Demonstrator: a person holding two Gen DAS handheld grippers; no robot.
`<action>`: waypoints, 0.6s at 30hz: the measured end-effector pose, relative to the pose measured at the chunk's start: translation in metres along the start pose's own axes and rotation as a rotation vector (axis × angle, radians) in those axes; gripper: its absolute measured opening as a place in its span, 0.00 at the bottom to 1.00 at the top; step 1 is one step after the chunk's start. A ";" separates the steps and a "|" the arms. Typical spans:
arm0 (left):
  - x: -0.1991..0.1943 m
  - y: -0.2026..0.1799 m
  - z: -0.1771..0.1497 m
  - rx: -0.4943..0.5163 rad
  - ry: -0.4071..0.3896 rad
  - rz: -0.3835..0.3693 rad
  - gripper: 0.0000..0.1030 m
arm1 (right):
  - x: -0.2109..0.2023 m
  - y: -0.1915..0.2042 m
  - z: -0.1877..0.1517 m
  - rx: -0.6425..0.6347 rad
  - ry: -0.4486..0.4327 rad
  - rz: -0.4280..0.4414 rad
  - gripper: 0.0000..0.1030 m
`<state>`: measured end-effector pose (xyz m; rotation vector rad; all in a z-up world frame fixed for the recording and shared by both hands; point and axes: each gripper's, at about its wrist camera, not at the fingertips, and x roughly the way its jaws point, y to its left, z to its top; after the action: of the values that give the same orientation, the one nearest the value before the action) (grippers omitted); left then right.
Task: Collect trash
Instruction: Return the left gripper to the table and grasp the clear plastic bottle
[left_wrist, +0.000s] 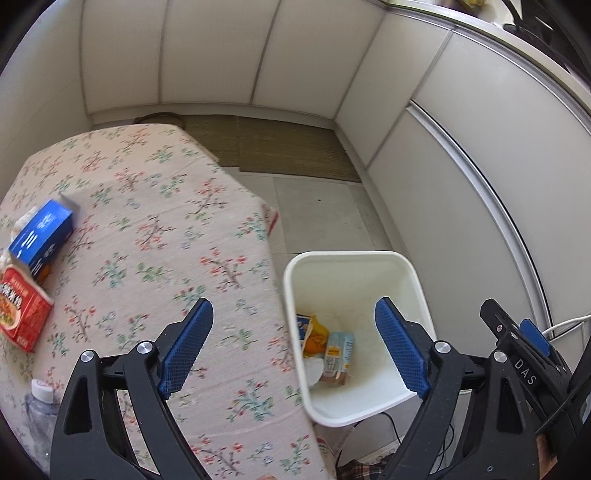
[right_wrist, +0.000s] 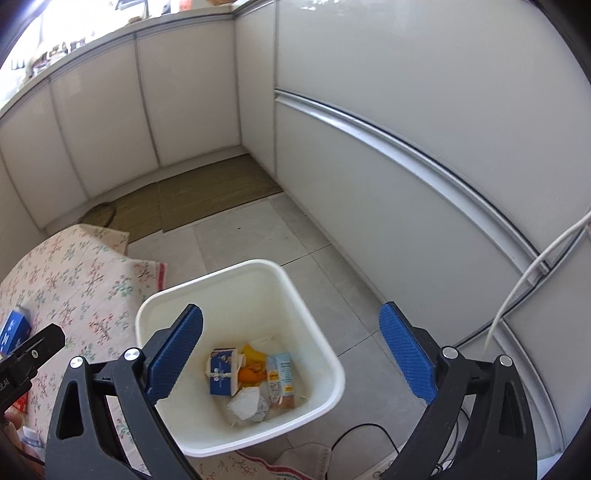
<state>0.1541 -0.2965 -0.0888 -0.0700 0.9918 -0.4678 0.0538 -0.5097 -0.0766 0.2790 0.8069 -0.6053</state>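
A white bin (left_wrist: 413, 280) (right_wrist: 325, 343) stands on the floor beside the floral-cloth table (left_wrist: 155, 206). It holds a blue carton (right_wrist: 221, 373), orange peel (right_wrist: 253, 365), a crumpled tissue (right_wrist: 247, 406) and a small light-blue pack (right_wrist: 280, 376). On the table lie a blue box (left_wrist: 42, 232), a red box (left_wrist: 22, 310) and a clear plastic bottle (left_wrist: 37, 410). My left gripper (left_wrist: 295, 350) is open and empty above the table edge and bin. My right gripper (right_wrist: 291, 362) is open and empty above the bin; it also shows in the left wrist view (left_wrist: 524, 343).
White cabinet panels (right_wrist: 369, 110) wall the floor on the far and right sides. A woven mat (left_wrist: 288, 147) lies at the far wall. Cables (right_wrist: 369, 439) and a white cord (right_wrist: 524, 273) run near the bin on the right.
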 end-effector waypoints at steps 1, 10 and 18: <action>-0.003 0.006 -0.001 -0.007 0.002 0.007 0.83 | 0.000 0.006 -0.001 -0.014 0.004 0.012 0.91; -0.028 0.064 -0.022 -0.075 0.024 0.091 0.83 | -0.002 0.068 -0.022 -0.136 0.064 0.142 0.91; -0.045 0.114 -0.046 -0.123 0.058 0.172 0.83 | -0.010 0.125 -0.049 -0.283 0.122 0.229 0.91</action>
<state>0.1359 -0.1681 -0.1087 -0.0817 1.0728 -0.2521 0.0949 -0.3841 -0.1010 0.1466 0.9513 -0.2563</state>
